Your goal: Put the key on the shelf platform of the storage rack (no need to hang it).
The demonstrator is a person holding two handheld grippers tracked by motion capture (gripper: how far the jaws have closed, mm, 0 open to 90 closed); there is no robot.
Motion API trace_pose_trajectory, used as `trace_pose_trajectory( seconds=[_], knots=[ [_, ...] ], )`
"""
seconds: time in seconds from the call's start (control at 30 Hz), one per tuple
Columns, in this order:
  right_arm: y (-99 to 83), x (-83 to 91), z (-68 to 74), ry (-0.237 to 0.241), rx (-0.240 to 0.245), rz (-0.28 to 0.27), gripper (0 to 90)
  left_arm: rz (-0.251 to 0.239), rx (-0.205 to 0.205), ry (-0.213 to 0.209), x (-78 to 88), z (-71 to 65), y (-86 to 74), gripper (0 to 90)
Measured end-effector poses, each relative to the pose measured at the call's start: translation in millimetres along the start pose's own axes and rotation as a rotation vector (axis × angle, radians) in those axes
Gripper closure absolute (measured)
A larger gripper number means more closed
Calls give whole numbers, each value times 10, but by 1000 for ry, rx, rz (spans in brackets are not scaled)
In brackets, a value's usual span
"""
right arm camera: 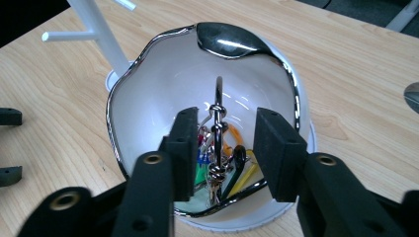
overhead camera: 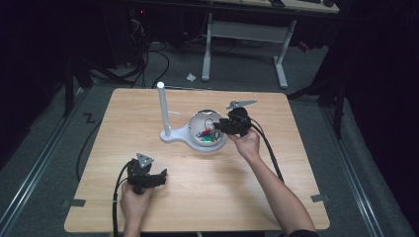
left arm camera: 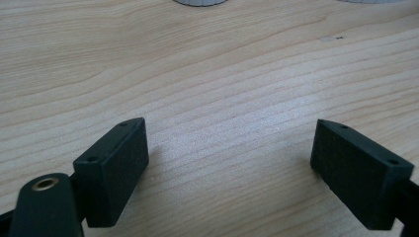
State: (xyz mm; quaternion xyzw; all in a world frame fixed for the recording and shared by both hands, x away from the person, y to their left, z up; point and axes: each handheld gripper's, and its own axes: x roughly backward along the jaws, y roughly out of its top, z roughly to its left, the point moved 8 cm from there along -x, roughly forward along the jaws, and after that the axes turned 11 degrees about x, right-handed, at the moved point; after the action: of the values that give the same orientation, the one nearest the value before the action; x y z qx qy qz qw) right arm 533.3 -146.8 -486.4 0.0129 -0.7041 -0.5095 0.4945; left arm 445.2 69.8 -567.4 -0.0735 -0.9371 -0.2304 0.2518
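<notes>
Straddling a metal hook, apparently untouched, right gripper over bowl.

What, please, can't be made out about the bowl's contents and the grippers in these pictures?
- High view: the things in the bowl are too small to identify.
- Right gripper view: the right gripper stands in front of the metal ring and the coloured pieces, hiding how many lie there.
- Left gripper view: the white stand base is cut off by the top edge.
</notes>
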Motion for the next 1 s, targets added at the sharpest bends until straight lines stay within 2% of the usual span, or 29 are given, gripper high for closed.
trace_pose_trajectory(
  seconds=[0.13, 0.3, 0.33, 0.43, 0.6, 1.0],
  knots=[
    [5, 42, -20, -14, 7, -9, 555, 0, -8, -3, 0, 2, 2, 151],
    [11, 101, -27, -27, 16, -7, 533, 2, 3, 2, 2, 0, -2, 151],
    [13, 113, -34, -33, 31, -8, 531, 3, 3, 2, 2, -1, -2, 151],
    [19, 149, -33, -36, 36, -12, 526, 3, 2, 1, 2, 0, -2, 151],
    [33, 223, -35, -41, 35, -24, 516, 1, -11, -4, 0, 3, 3, 151],
    [-23, 474, -55, -61, 31, -78, 507, 1, -6, -2, 0, 1, 2, 151]
  ],
)
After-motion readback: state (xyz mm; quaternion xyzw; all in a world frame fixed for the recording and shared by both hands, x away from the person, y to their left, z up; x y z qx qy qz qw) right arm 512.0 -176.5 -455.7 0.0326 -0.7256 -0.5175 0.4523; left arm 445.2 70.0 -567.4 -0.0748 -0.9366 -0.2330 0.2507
